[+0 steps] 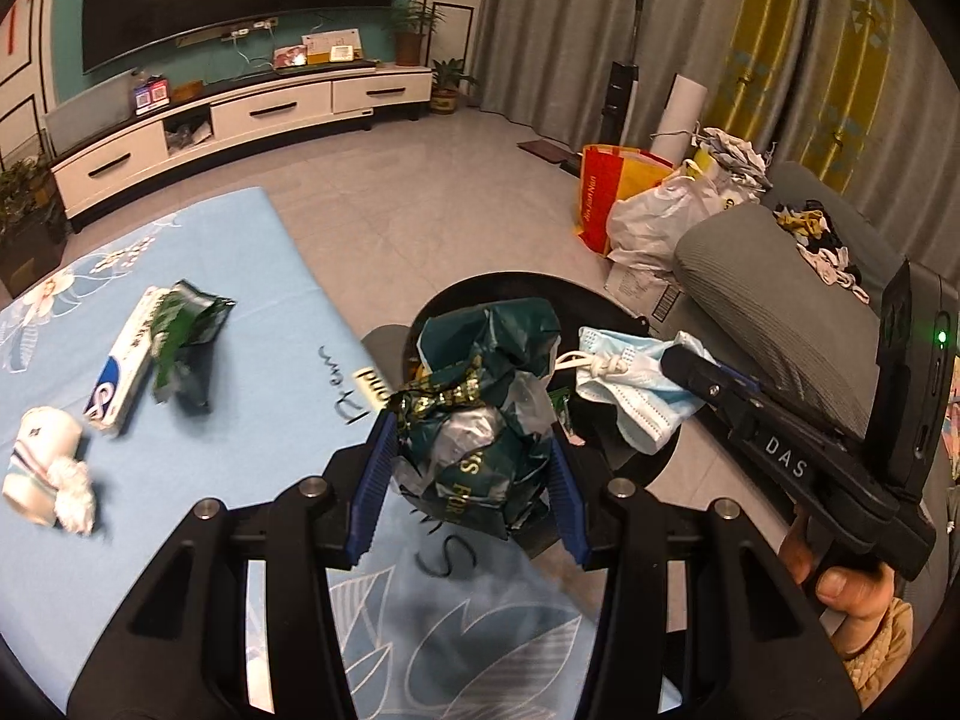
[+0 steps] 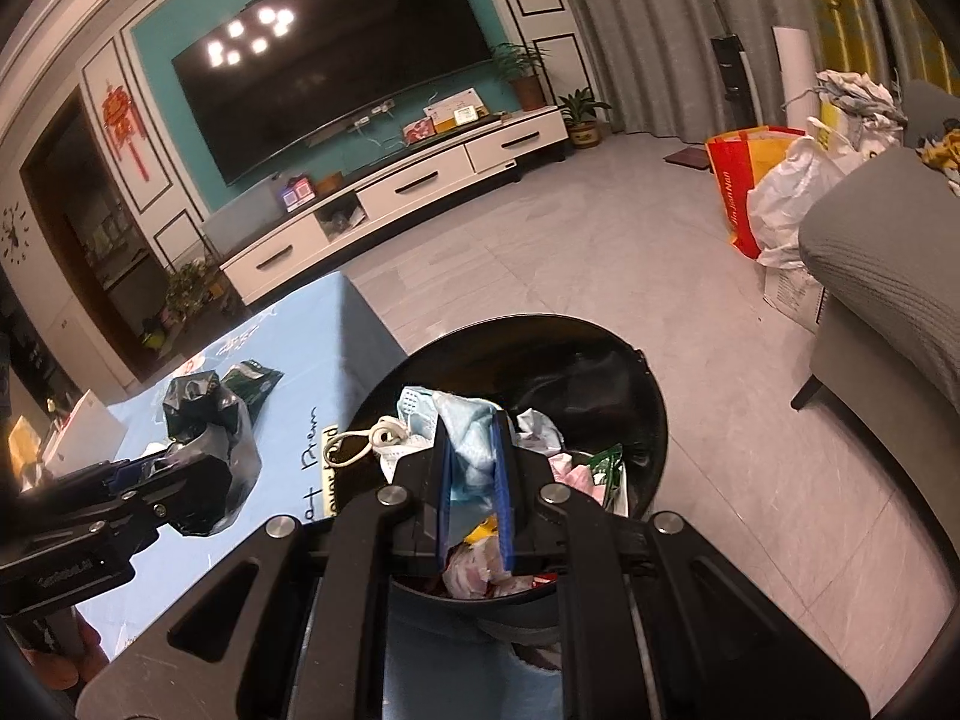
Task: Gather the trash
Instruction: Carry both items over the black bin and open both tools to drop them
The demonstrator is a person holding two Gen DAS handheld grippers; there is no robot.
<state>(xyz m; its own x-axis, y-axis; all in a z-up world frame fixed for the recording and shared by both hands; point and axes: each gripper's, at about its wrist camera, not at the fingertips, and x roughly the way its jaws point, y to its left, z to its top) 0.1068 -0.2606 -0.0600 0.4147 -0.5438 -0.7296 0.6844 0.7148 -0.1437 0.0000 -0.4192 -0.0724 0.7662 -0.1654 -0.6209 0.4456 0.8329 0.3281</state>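
On blue tablecloth (image 1: 180,540): box (image 1: 123,369), wrapper (image 1: 189,339); tiled floor (image 1: 420,210).

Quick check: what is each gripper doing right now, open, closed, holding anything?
Left gripper: shut on the crumpled green wrapper.
Right gripper: shut on the blue face mask, above the black trash bin.

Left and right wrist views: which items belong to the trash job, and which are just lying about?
Job: green wrapper in left gripper; face mask in right gripper; black bin; table trash.
Lying about: shopping bag, sofa, TV.
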